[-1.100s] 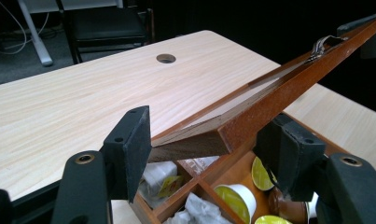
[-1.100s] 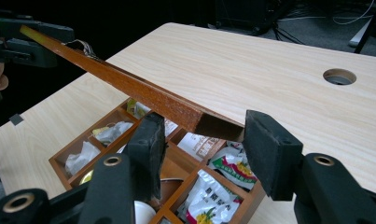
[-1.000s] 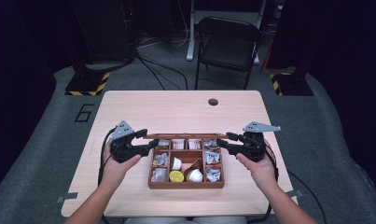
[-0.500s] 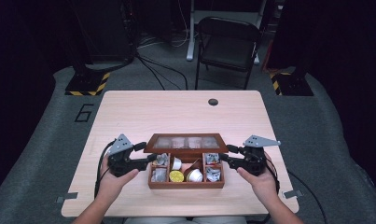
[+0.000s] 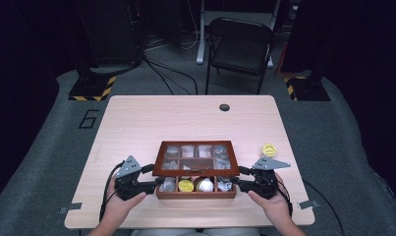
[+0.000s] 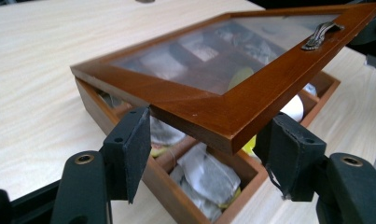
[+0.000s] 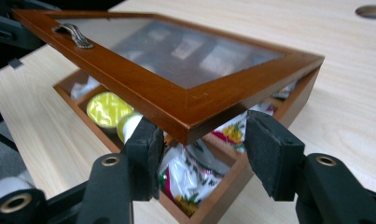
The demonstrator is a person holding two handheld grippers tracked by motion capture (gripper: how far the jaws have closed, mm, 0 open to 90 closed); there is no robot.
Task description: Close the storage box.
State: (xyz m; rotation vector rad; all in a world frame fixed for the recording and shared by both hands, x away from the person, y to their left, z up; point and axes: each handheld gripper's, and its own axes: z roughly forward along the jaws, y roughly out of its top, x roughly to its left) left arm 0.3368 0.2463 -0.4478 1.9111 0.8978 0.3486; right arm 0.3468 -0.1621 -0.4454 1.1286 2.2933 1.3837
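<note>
Left gripper [image 5: 156, 183] and right gripper [image 5: 235, 184] each pinch a front corner of the glass lid [image 5: 196, 158], fingers [image 6: 129, 149] partly closed on its frame. Lid half lowered over wooden tea box [image 5: 195, 192] at the desk's [image 5: 151, 118] near edge; final closing and release remain, by my estimate.

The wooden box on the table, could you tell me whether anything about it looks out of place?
The box sits square, and its glass lid is only part-open, tilted up at the near edge. One gold round thing lies alone on the table, right of the box, while a similar one sits in a compartment.
</note>
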